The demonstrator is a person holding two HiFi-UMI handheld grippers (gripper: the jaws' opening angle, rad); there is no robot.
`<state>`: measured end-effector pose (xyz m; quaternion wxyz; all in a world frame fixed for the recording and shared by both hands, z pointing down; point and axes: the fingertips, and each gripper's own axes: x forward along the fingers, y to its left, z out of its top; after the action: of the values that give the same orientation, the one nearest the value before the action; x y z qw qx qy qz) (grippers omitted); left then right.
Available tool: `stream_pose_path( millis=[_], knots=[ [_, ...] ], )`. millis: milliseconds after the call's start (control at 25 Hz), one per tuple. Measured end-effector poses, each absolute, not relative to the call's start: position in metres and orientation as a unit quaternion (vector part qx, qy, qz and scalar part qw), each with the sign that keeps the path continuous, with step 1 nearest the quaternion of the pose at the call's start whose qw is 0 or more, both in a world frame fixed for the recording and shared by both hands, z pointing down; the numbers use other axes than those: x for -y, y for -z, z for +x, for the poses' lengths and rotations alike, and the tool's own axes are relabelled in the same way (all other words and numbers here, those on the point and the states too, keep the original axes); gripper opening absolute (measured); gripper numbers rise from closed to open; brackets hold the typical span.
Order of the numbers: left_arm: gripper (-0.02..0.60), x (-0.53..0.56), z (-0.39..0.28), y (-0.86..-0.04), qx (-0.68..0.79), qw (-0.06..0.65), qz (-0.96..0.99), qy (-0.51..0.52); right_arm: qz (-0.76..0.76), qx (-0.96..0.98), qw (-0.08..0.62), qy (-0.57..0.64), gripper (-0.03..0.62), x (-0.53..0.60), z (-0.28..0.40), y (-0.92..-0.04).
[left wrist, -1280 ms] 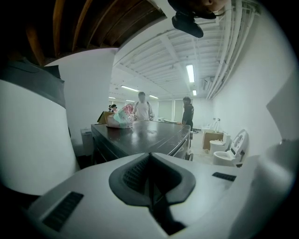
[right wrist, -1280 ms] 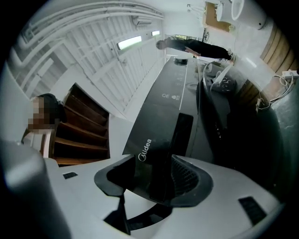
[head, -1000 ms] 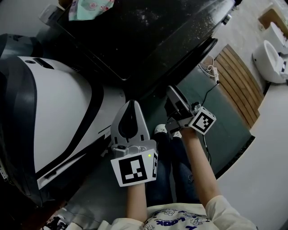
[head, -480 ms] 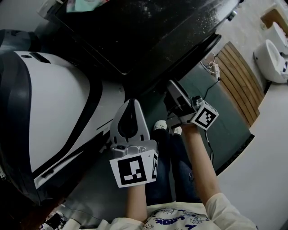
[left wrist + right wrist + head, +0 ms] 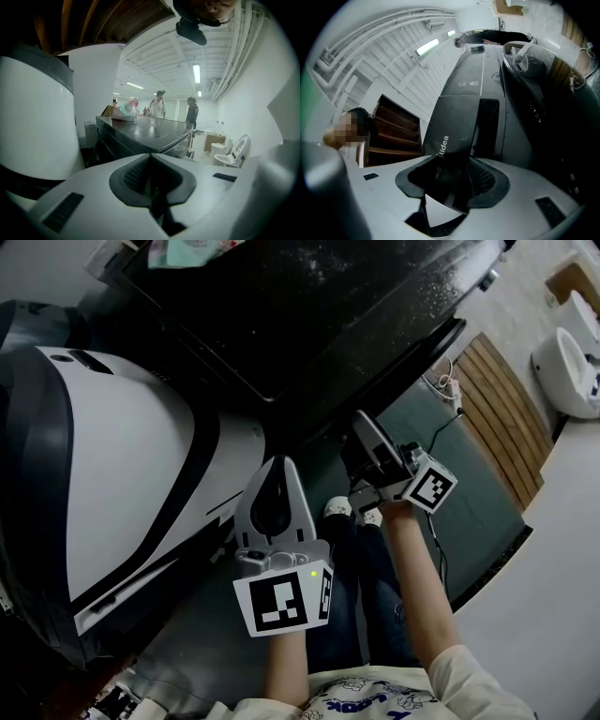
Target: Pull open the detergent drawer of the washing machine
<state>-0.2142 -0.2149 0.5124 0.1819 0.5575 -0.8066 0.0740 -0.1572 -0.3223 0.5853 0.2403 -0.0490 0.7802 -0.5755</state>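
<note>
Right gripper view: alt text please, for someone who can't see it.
The right gripper is closing its jaws around the dark, Midea-branded detergent drawer front, which stands between them. Behind it runs the grey top of the washing machine, under a white ceiling.

Camera setup: one head view, two tool views.

Head view looks steeply down from above the person; left tool (image 5: 278,474) and right tool (image 5: 367,432) sit mid-frame, with a black counter (image 5: 319,306) beyond them. Left tool view rides low behind its jaws and faces out across the room, sharing that counter with the head view. Right tool view tilts upward along its closing jaws, very near a dark panel (image 5: 459,126) standing between them.
</note>
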Motion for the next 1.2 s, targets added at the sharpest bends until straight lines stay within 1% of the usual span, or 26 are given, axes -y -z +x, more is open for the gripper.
stream_pose_path(
  millis=[80,400,1200],
  knots=[
    [0.014,0.214,-0.215,-0.513,0.807,0.183,0.556,-0.075,-0.046,-0.770,0.251,0.584,0.218,0.323,-0.157,-0.586],
    [0.014,0.208,-0.215,-0.507,0.809,0.179,0.555,-0.072,-0.046,-0.753,0.275,0.596,0.188,0.322,-0.150,-0.588],
    [0.014,0.213,-0.188,-0.483,0.795,0.163,0.581,-0.060,-0.051,-0.739,0.299,0.601,0.178,0.299,-0.091,-0.589]
  ],
)
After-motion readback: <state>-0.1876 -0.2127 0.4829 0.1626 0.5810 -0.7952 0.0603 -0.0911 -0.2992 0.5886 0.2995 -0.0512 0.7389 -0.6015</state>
